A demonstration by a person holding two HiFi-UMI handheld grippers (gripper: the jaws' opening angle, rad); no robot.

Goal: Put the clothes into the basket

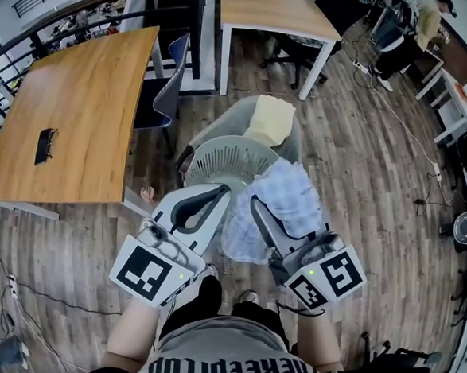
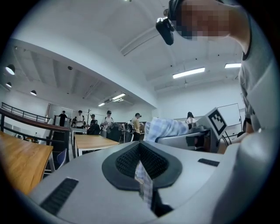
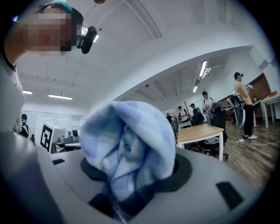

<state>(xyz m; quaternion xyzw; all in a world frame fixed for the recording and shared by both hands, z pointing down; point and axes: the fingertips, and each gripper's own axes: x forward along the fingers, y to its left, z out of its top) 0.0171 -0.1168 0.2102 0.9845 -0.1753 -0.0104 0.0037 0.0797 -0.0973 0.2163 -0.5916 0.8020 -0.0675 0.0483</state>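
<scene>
The carry is in hand: the checked cloth (image 1: 280, 201) is pinched by a thin edge in the nearly shut jaws of the left gripper (image 1: 215, 192) and bunched in those of the right gripper (image 1: 257, 207) (held wide by it). The basket (image 1: 220, 153) lies just ahead of the jaws; lowering and release are called for next.

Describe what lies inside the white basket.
The basket shows, where visible, only its slatted wall, no clothes. The blue checked cloth covers its right side and hides the rest.

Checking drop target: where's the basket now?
Head view, centre: the basket sits beside the blue checked cloth, on its left, with the yellow cloth just beyond it.
</scene>
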